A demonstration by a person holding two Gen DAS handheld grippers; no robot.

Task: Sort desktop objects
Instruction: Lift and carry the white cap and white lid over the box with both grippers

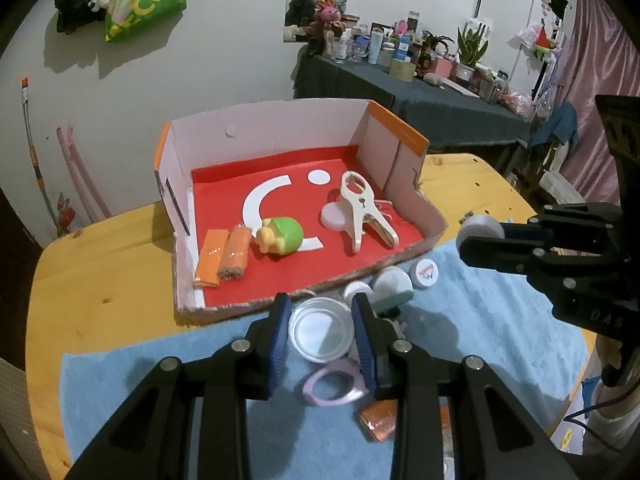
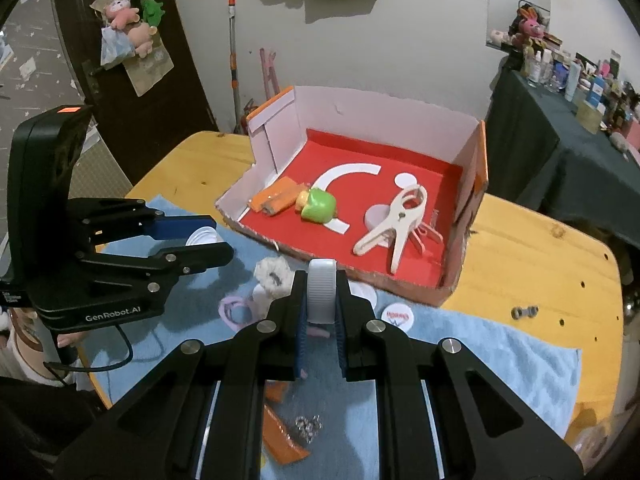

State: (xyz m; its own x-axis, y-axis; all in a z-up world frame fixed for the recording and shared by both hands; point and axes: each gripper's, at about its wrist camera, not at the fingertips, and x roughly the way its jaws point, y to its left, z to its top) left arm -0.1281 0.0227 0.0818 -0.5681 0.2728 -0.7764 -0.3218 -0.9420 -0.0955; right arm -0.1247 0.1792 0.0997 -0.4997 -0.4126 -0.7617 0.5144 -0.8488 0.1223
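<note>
Left gripper [image 1: 322,334] clamped on a clear round lid [image 1: 321,330], blue pads [image 1: 280,336] pressed to its two sides, lid lifted above the blue towel [image 1: 160,384]. Right gripper [image 2: 322,320] closed hard on a white ribbed cap [image 2: 321,292], held on edge between the jaws, ribbed rim facing the camera. Just ahead of both claws: open cardboard box [image 1: 240,136] with red floor, near wall low and torn. Inside it, ahead and left of the left claw, two orange wrapped packets [image 1: 222,258] side by side, touching; beside them a green and yellow toy [image 1: 280,236] lying tipped over; ahead and right, a large white clamp [image 1: 362,212] resting partly over a pale disc [image 1: 334,218]. Under and behind the left claw, on the towel: purple ring [image 1: 332,386] and an orange wrapper [image 1: 378,420]. Right of the left claw tips, a small white lid with a red and blue logo [image 1: 426,274], near the box's front wall. Left of the right claw, a fluffy white scrunchie [image 2: 272,274] on the towel. All on a wooden table [image 1: 100,280]
</note>
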